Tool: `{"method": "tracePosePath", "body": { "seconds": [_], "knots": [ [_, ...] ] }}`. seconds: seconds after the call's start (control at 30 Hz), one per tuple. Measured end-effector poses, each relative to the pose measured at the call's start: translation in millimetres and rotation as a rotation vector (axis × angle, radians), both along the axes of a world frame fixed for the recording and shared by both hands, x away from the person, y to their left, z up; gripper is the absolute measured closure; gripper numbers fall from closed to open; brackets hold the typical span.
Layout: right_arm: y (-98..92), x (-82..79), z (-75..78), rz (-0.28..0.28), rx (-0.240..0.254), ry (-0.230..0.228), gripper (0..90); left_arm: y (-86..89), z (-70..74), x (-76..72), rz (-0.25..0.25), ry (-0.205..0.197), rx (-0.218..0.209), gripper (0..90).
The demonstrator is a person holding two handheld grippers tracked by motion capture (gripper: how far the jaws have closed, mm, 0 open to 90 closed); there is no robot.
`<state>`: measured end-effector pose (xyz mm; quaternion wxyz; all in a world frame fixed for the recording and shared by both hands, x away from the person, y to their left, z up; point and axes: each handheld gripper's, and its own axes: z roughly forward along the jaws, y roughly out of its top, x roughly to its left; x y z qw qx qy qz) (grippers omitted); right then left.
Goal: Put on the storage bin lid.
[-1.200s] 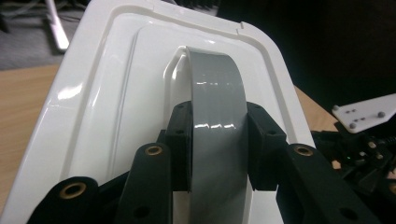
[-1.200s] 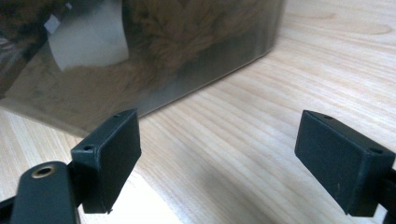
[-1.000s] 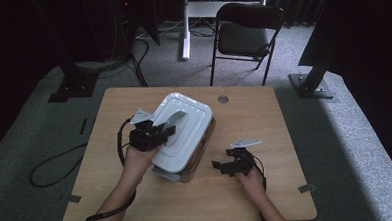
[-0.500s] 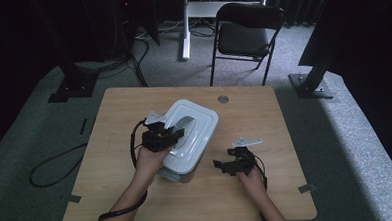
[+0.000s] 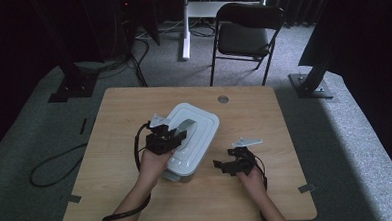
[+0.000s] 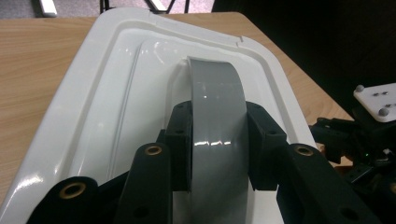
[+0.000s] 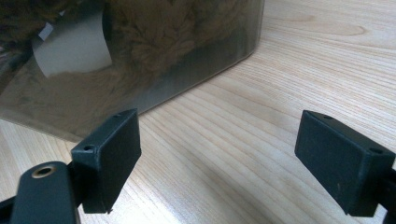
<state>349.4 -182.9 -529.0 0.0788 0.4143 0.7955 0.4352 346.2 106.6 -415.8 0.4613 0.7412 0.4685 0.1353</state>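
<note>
My left tool [image 6: 217, 154] is clamped on the grey handle [image 6: 217, 107] of the white-lidded box [image 5: 197, 128], which sits mid-surface [image 5: 264, 112]. My right tool [image 7: 233, 154] waits open beside its tinted wall. I should lift slowly, keeping the handle centred so the box won't swing.

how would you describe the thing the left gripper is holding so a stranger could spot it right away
On the wooden table sits one box with smoky see-through walls and a white lid. Down the middle of that lid runs an arched grey handle, clamped by the left gripper. It is the lid's one grey, raised part.
</note>
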Motion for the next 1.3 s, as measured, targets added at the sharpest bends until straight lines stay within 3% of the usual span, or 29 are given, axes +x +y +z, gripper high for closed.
{"method": "tracePosePath", "body": {
  "seconds": [0.3,0.47,0.5,0.57,0.6,0.63,0.83,1.03,1.3],
  "knots": [
    [-0.7,-0.4,-0.3,-0.001,0.003,0.007,13.7,-2.1,-6.0,-1.5,0.01,-0.014,0.026,67.4],
    [-0.1,-0.2,-0.8,0.003,0.002,0.007,13.7,1.3,-5.5,1.6,-0.017,0.017,0.004,66.7],
    [-0.1,-0.1,-0.8,0.004,0.002,0.007,13.7,1.6,-5.8,1.8,-0.04,0.024,-0.019,63.6],
    [-0.3,-0.2,-0.6,0.003,0.002,0.008,13.7,1.7,-5.5,0.9,-0.053,0.02,-0.025,53.8],
    [-0.6,-0.2,-0.5,0.001,0.004,0.008,13.7,-1.1,-3.3,-1.7,-0.061,0.007,0.0,53.8],
    [-1.6,0.2,-0.5,-0.003,0.006,0.009,13.7,-2.0,-2.3,-2.4,-0.056,0.005,0.004,47.3],
    [-3.2,-0.1,0.4,-0.004,0.007,0.004,13.7,0.0,2.5,-3.6,-0.051,0.012,-0.013,42.5],
    [-5.8,0.1,2.0,-0.015,0.011,0.003,13.7,6.9,12.5,-9.3,-0.039,-0.018,-0.028,39.6],
    [-7.0,-0.4,2.8,-0.02,0.014,-0.001,13.7,15.9,15.7,-8.2,-0.115,-0.015,-0.019,19.8]
  ]
}}
